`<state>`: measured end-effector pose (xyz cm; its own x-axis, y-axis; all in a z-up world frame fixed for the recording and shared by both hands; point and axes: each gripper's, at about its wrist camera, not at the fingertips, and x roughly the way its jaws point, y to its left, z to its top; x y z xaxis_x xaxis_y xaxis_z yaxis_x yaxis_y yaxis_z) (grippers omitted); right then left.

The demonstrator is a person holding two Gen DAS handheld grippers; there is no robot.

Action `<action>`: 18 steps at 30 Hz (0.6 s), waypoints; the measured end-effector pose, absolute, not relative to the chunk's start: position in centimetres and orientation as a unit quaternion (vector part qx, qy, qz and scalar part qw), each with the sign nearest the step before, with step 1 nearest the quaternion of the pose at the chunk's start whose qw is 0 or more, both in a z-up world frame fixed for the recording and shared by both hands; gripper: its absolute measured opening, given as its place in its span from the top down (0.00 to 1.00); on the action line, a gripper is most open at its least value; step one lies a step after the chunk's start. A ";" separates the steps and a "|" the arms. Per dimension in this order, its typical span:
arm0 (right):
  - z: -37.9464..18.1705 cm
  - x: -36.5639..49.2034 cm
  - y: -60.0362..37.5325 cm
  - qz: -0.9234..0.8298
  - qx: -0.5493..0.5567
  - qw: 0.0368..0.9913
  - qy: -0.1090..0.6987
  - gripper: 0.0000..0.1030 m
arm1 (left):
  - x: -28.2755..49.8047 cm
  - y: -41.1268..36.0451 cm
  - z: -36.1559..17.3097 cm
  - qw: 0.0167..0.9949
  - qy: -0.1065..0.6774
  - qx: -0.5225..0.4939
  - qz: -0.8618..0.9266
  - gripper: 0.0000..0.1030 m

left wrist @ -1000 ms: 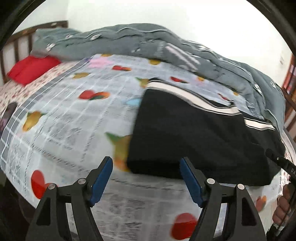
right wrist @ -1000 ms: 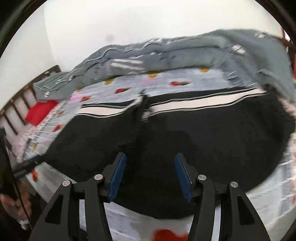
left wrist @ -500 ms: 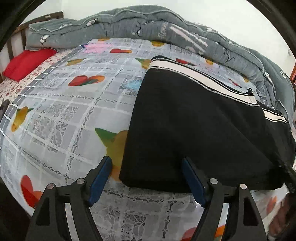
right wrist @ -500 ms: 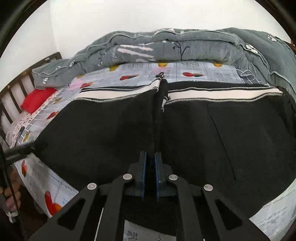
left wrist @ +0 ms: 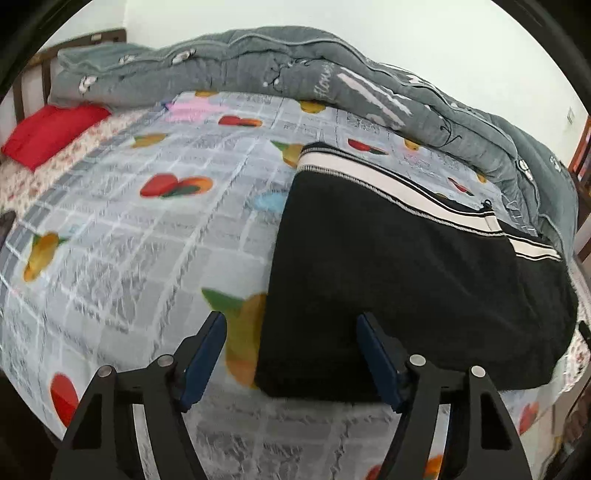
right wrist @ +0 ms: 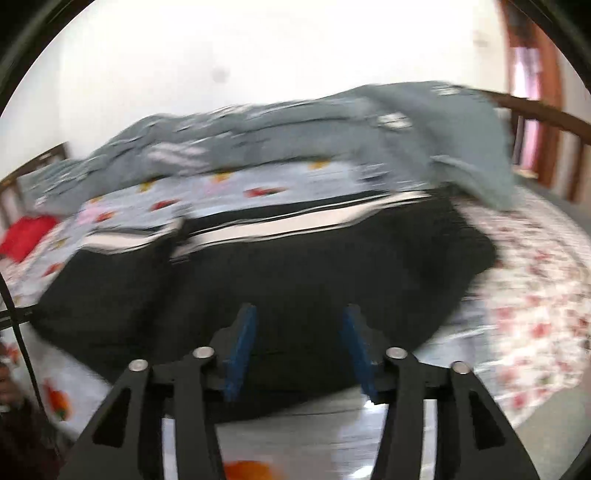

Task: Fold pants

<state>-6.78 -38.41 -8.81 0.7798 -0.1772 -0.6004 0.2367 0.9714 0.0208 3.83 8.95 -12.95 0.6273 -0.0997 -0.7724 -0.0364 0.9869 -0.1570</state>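
Bed: a sheet (left wrist: 155,236) printed with a grey grid and coloured hearts is spread over it; a floral cloth (right wrist: 535,295) is seen at the right end.
Quilt: a grey quilt (left wrist: 295,70) is bunched along the far side, against a white wall (left wrist: 406,33).
Pillow: a red pillow (left wrist: 48,129) is laid at the far left, by a dark wooden rail.
Pants: the black pants (left wrist: 406,280) with a white striped band are laid flat on the sheet, near its front edge.
Left gripper (left wrist: 291,354): tilted down over the near left corner of the pants; the jaws are held apart after closing slightly, nothing pinched.
Right gripper (right wrist: 299,350): blurred, aimed over the near edge of the pants; the jaws have just been opened and are apart, nothing clamped.
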 end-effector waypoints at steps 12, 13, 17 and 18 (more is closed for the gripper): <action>-12.9 -4.2 -49.3 -0.117 0.204 0.918 0.318 0.42 | 7.3 8.0 -14.3 0.881 0.457 -0.112 -0.057 0.30; -13.1 -2.9 -49.3 -0.125 0.198 0.918 0.321 0.42 | 7.6 7.8 -14.4 0.881 0.458 -0.108 -0.056 0.30; -14.0 -0.5 -49.8 -0.134 0.215 0.910 0.328 0.42 | 8.9 7.0 -14.3 0.880 0.463 -0.092 -0.061 0.30; -13.9 0.1 -49.6 -0.141 0.209 0.911 0.325 0.44 | 9.1 7.1 -14.3 0.879 0.463 -0.093 -0.063 0.34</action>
<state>0.09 -49.63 -13.90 0.7486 -0.1211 -0.6518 0.3933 0.8726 0.2896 9.08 7.06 -14.33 0.5643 -0.1966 -0.8018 0.0239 0.9747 -0.2222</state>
